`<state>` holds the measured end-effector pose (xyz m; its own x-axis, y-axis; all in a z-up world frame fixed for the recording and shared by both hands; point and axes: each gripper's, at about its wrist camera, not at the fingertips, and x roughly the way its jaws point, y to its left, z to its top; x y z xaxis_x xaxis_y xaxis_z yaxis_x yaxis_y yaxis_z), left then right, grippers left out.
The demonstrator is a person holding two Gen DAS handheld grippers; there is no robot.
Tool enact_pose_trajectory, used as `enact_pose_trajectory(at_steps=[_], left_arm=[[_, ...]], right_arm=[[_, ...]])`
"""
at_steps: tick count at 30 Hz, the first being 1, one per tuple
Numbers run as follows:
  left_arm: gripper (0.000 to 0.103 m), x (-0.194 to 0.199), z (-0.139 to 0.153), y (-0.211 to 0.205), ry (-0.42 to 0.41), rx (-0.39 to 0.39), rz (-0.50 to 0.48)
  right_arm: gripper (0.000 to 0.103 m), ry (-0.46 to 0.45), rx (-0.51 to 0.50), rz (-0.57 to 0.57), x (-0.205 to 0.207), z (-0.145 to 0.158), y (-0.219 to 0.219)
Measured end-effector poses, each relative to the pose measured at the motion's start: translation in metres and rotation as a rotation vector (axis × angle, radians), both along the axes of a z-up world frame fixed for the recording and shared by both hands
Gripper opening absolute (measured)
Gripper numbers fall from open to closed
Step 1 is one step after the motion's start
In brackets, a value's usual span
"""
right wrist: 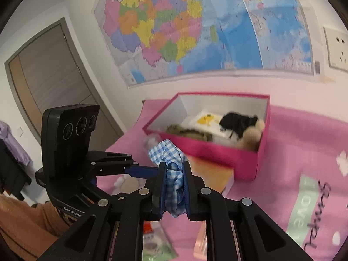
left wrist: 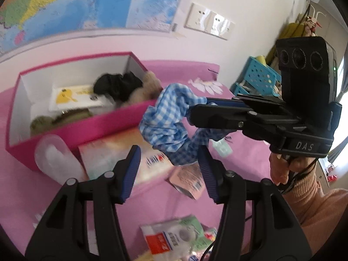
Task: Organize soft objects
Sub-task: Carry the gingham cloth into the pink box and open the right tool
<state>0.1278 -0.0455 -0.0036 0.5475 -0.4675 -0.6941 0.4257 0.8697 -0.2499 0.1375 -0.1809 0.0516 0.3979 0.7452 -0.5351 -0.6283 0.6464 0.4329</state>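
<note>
The left hand-held gripper (left wrist: 169, 169) points down at a slant over the pink bed cover (left wrist: 243, 158), its blue-padded jaws standing partly apart with nothing pressed between them; the hanging end of the blue checked cloth (left wrist: 171, 117) droops just above and between their tips, whether touching them I cannot tell. To its left on the bed lies a clear plastic bottle (left wrist: 54, 158) on its side, close against the front wall of the pink box (left wrist: 91, 128), and beside the bottle a flat printed packet (left wrist: 117, 152) leans by the same wall. The box stands open; inside are a green plush thing (left wrist: 50, 119), a white card with a yellow figure (left wrist: 74, 96), a black cloth (left wrist: 118, 84) and a tan furry toy (left wrist: 145, 87) at the right end. Farther right, the right hand-held gripper (right wrist: 174, 187) reaches in from the side, held by a hand (left wrist: 282, 167) in a peach sleeve (left wrist: 322, 208), its jaws clamped tight on the checked cloth, which bunches out in front of them and hangs in the air short of the box. Below lie more packets (left wrist: 174, 237) on the cover. On the wall behind hang a large map (right wrist: 195, 26) and a socket plate (left wrist: 208, 21); a blue basket (left wrist: 258, 76) stands at the far right.
</note>
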Motion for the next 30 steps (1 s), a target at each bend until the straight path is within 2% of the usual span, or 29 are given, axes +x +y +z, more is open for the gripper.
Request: enact_pose_trajectory(at_steps=[5, 11, 18, 26, 30], left_arm=[[0.055, 0.028, 0.007, 0.0, -0.003, 0.019, 0.031], [0.051, 0.058, 0.011, 0.004, 0.016, 0.03, 0.065], [0.046, 0.081, 0.007, 0.007, 0.036, 0.054, 0.104], [0.046, 0.101, -0.002, 0.01, 0.053, 0.102, 0.168], [0.046, 0.109, -0.008, 0.016, 0.086, 0.101, 0.199]], right_arm=[[0.013, -0.03, -0.012, -0.018, 0.026, 0.009, 0.011], [0.013, -0.025, -0.009, -0.032, 0.058, 0.009, 0.022], [0.013, -0.002, -0.025, -0.054, 0.086, -0.001, 0.032], [0.015, 0.047, -0.022, -0.085, 0.117, -0.014, 0.038], [0.017, 0.081, -0.04, -0.093, 0.129, -0.027, 0.044]])
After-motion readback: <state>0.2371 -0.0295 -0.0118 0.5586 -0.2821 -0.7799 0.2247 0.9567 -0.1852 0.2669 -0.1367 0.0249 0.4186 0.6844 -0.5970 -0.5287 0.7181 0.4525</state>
